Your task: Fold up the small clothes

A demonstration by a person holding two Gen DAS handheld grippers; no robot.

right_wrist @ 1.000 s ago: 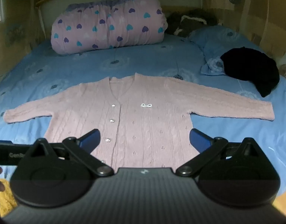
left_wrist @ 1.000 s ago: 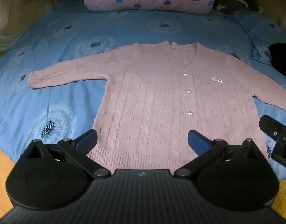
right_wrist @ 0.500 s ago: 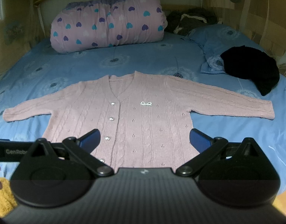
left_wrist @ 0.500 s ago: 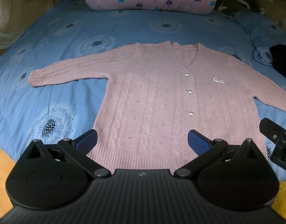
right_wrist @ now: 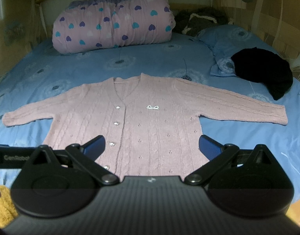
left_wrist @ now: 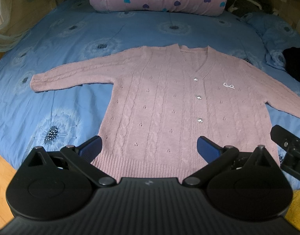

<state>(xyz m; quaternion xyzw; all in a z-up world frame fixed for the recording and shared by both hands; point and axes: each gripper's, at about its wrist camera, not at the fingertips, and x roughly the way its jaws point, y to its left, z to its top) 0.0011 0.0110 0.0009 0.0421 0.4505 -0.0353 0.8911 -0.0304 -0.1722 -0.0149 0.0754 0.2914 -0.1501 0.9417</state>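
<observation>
A pink knitted cardigan (left_wrist: 169,105) lies flat and face up on the blue bed (left_wrist: 58,45), buttoned, both sleeves spread out sideways, its ribbed hem toward the near edge of the bed and its V-neck toward the head end. A small white bow (right_wrist: 152,107) sits on its chest. Nothing here serves as a container; the bed carries everything.

The left gripper (left_wrist: 149,147) hangs over the hem with its blue fingers (left_wrist: 90,146) spread wide and nothing between them. The right gripper (right_wrist: 151,144) hovers over the lower part of the cardigan, its fingers (right_wrist: 208,144) also spread wide and empty; its black body shows at the right edge of the left view.

Compared with a second ago, the cardigan has not moved on the bed. The left view now takes in a little more of the sheet beyond the collar, and the right view is nearly unchanged.

At the head end a rolled pink quilt with hearts (right_wrist: 114,23) lies across the bed, well apart from the collar. A black garment (right_wrist: 265,70) rests on a blue pillow (right_wrist: 224,43) by the far right corner, near the right sleeve's cuff but not touching it. Bare sheet lies open on both sides of the cardigan's body and between the collar and the quilt. The left cuff ends short of the bed's left edge.
</observation>
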